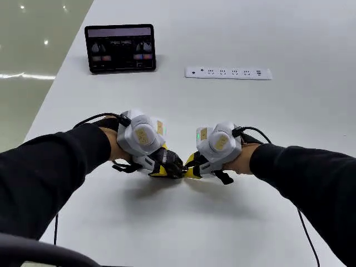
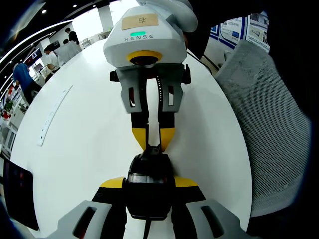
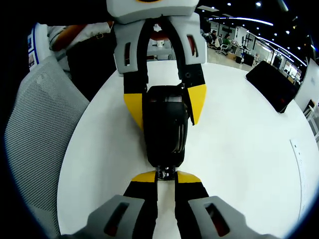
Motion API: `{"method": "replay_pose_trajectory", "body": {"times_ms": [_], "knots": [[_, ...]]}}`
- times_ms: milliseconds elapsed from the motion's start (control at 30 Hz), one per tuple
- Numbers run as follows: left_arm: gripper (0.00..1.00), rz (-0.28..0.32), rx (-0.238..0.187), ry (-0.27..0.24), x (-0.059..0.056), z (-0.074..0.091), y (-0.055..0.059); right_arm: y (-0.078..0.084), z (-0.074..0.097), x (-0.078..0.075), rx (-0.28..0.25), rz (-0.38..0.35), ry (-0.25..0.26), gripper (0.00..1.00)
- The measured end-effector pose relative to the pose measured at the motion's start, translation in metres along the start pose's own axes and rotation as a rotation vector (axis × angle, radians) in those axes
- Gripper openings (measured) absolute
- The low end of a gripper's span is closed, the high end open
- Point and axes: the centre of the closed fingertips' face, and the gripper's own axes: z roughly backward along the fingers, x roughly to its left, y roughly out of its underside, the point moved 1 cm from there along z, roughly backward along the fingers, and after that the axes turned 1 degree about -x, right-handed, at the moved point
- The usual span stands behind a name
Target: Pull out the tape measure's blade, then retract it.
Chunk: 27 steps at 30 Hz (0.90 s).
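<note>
A black tape measure [image 1: 173, 163] sits between the two grippers, low over the white table [image 1: 183, 222]. My left gripper [image 1: 162, 169] is shut on its body; in the left gripper view the case [image 2: 149, 186] fills the space between my yellow-tipped jaws [image 2: 149, 183]. My right gripper [image 1: 193, 170] meets it from the other side. In the right gripper view its fingertips [image 3: 166, 176] are pinched shut on the small hook at the blade's end, right against the case [image 3: 164, 124]. Almost no blade shows outside the case.
A dark tablet [image 1: 120, 48] stands at the far left of the table, and a white power strip [image 1: 228, 73] lies at the back. A grey mesh chair [image 2: 269, 134] is close behind the table edge. Cables trail from both grippers.
</note>
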Motion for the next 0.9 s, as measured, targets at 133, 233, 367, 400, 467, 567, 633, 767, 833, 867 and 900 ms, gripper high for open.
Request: {"method": "replay_pose_trajectory", "body": {"times_ms": [133,233,367,400,467,567,633,767,833,867,900], "knots": [[0.31,0.010,-0.001,-0.001,0.000,0.000,-0.001,0.005,0.003,0.000,0.007,-0.009,0.005,0.07],[0.31,0.011,0.001,-0.005,0.000,0.000,-0.001,0.003,0.001,0.001,-0.001,-0.015,0.018,0.10],[0.31,0.012,0.005,-0.006,0.000,0.000,0.000,0.002,0.001,0.000,-0.001,-0.013,0.017,0.11],[0.31,0.014,0.006,-0.005,0.000,0.000,0.000,0.002,0.000,0.000,-0.005,-0.015,0.016,0.12],[0.31,0.014,0.004,-0.006,0.000,0.000,-0.001,0.003,-0.001,0.000,-0.003,-0.018,0.020,0.13],[0.31,0.015,0.003,-0.007,-0.001,0.000,-0.001,0.000,-0.005,0.001,-0.008,-0.020,0.021,0.16],[0.31,0.015,0.001,-0.007,-0.001,0.000,-0.001,-0.003,-0.008,0.003,-0.012,-0.015,0.019,0.13],[0.31,0.011,0.000,-0.008,-0.001,0.001,-0.001,-0.001,-0.008,-0.001,-0.010,-0.039,0.018,0.11],[0.31,0.012,-0.002,-0.007,-0.001,0.001,-0.001,-0.001,-0.007,0.000,-0.011,-0.055,0.015,0.10],[0.31,0.008,-0.002,-0.006,-0.001,0.001,-0.001,-0.001,-0.007,0.000,-0.012,-0.058,0.014,0.10],[0.31,0.008,0.000,-0.007,-0.001,0.001,-0.001,-0.001,-0.006,0.001,-0.013,-0.048,0.016,0.10]]}}
